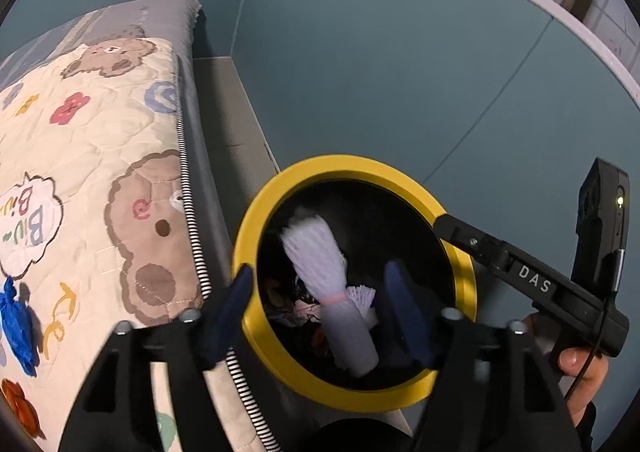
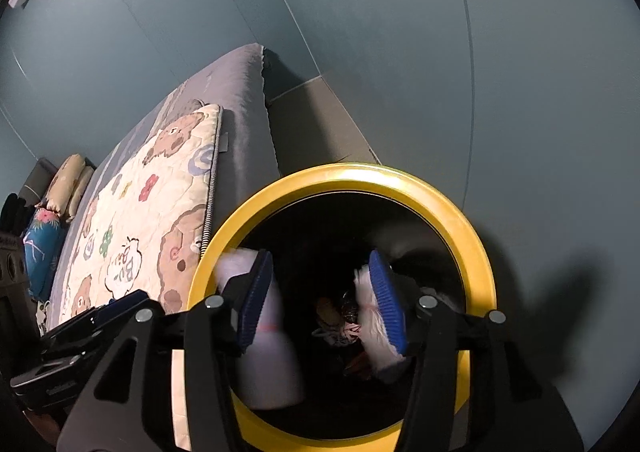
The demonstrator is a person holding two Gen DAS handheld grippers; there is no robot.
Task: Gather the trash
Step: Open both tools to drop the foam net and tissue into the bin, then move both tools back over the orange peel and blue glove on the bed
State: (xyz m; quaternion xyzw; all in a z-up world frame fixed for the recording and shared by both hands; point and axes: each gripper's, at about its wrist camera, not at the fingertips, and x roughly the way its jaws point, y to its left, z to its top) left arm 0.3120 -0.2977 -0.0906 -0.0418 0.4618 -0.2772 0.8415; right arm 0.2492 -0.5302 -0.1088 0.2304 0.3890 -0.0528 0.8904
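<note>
Left wrist view shows our left gripper point(image 1: 320, 312) and right gripper point(image 2: 320, 302) apart over the bin point(image 1: 256, 236), white bundles point(image 1: 320, 256) dropping; next we fetch more trash.

My right gripper point(image 2: 322, 302) over yellow-rimmed bin point(image 2: 460, 212), jaws apart, nothing gripped. White foam pieces point(image 2: 276, 368) inside bin. Patterned quilt point(image 2: 160, 212) to left.
</note>
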